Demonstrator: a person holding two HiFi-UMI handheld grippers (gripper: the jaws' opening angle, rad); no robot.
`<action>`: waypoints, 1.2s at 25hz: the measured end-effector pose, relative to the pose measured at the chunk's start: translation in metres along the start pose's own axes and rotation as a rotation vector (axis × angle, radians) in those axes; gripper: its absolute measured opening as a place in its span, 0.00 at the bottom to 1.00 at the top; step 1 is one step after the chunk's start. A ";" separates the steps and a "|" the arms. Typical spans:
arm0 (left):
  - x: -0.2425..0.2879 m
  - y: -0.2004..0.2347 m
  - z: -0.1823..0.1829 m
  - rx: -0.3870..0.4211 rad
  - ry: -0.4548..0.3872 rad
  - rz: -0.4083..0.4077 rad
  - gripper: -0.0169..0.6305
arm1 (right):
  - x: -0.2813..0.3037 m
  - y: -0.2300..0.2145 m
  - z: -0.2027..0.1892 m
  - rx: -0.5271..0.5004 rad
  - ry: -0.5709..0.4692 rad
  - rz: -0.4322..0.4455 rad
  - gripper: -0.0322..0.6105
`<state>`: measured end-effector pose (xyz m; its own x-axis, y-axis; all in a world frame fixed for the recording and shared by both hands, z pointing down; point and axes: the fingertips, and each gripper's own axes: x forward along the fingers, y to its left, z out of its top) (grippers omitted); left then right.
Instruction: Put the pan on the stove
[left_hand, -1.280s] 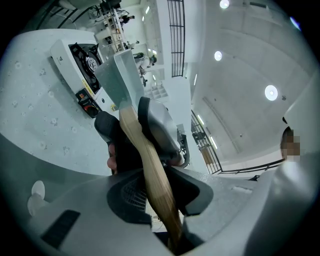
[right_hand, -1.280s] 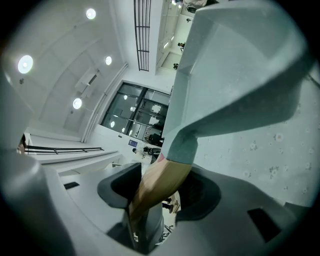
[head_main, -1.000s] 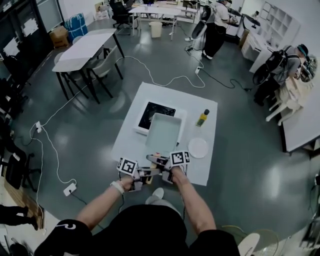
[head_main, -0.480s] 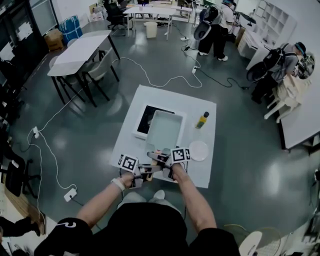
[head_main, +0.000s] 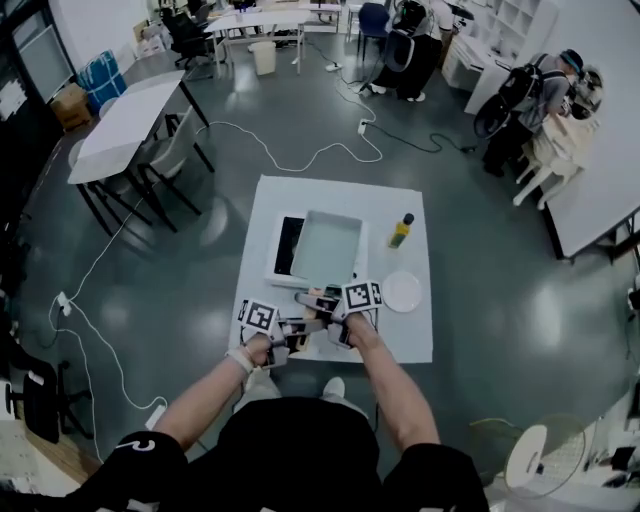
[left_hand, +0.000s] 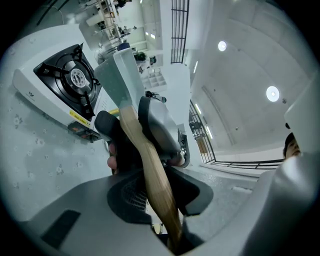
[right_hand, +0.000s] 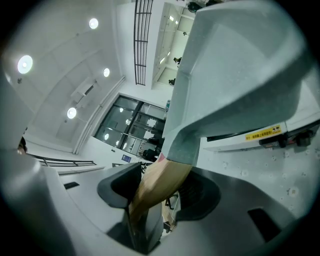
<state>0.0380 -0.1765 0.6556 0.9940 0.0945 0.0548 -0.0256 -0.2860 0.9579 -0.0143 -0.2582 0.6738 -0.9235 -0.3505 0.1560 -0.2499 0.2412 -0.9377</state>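
A pale rectangular pan (head_main: 327, 247) with a wooden handle (head_main: 313, 305) hangs over the white single-burner stove (head_main: 281, 246) and hides most of its burner. Both grippers are shut on the handle. My left gripper (head_main: 290, 335) holds its near end and my right gripper (head_main: 335, 318) holds it closer to the pan. In the left gripper view the handle (left_hand: 150, 170) runs up between the jaws to the pan (left_hand: 117, 75), with the burner (left_hand: 70, 77) at left. In the right gripper view the handle (right_hand: 155, 190) meets the pan (right_hand: 240, 70) above the stove's front (right_hand: 270, 132).
The stove stands on a white table (head_main: 400, 335). A small bottle with a dark cap (head_main: 401, 231) and a white plate (head_main: 402, 291) stand right of the pan. Cables trail over the floor; desks, chairs and people are far behind.
The pan has been carried farther over the stove and now covers more of the black burner. Both grippers have kept hold of the handle.
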 end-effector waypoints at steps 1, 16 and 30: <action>-0.005 0.001 0.006 0.019 0.019 -0.004 0.16 | 0.005 0.000 0.005 0.003 -0.018 -0.007 0.37; -0.055 0.005 0.053 -0.042 0.141 -0.088 0.16 | 0.057 0.000 0.054 0.014 -0.157 -0.060 0.37; -0.081 0.000 0.054 0.020 0.235 -0.131 0.16 | 0.070 0.012 0.053 0.024 -0.240 -0.125 0.37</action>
<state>-0.0372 -0.2352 0.6358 0.9367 0.3501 -0.0030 0.1059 -0.2750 0.9556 -0.0667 -0.3277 0.6575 -0.7896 -0.5816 0.1957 -0.3480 0.1617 -0.9235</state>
